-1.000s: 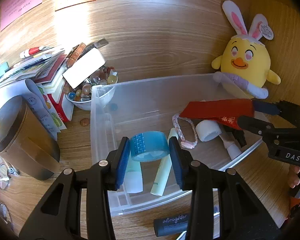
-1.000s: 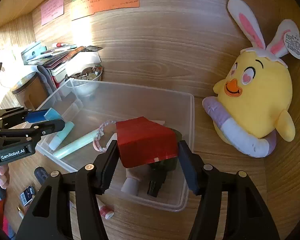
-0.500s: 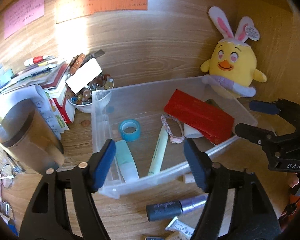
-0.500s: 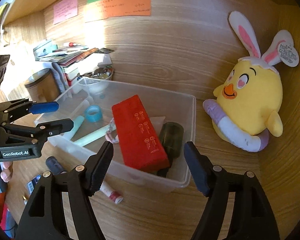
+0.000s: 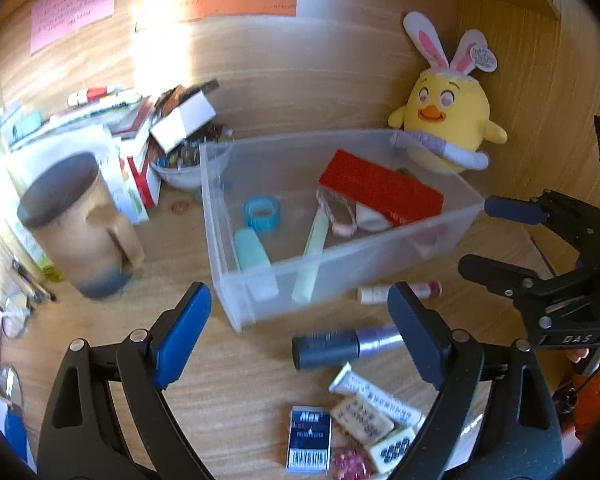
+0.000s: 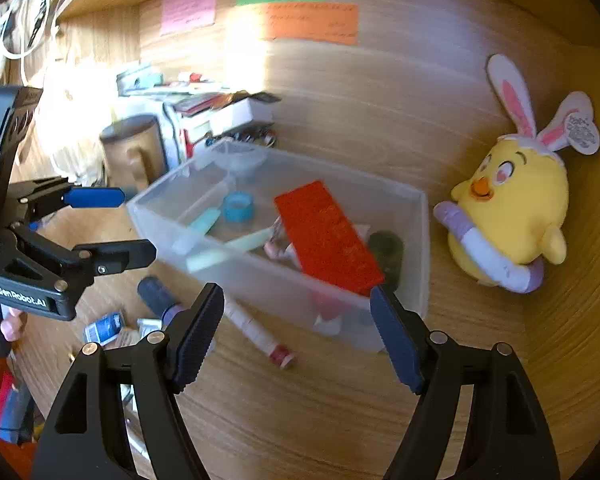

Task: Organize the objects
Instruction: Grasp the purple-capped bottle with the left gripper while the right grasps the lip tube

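Note:
A clear plastic bin (image 5: 452, 216) (image 6: 422, 240) stands on the wooden desk. It holds a red box (image 5: 380, 188) (image 6: 328, 236), a blue tape roll (image 5: 262, 213) (image 6: 239, 207), a teal tube (image 5: 252, 254), a pale green marker (image 5: 314, 240) and a pink cord. My left gripper (image 5: 300, 336) is open and empty, in front of the bin. My right gripper (image 6: 296, 332) is open and empty, in front of the bin's right end. Loose items lie before the bin: a dark tube with purple end (image 5: 344, 346) (image 6: 160, 298), a white-and-red stick (image 5: 400, 292) (image 6: 260, 334), small packets (image 5: 360, 420).
A yellow chick plush with bunny ears (image 5: 448, 120) (image 6: 512, 204) sits at the back right. A brown lidded cup (image 5: 80, 220), stacked books (image 5: 112, 128) and a bowl of beads (image 5: 180, 160) stand left of the bin. Sticky notes hang on the back wall.
Both grippers let go, the left of the tape roll and the right of the red box, which now lie in the bin. Both pulled back toward me and opened wide.

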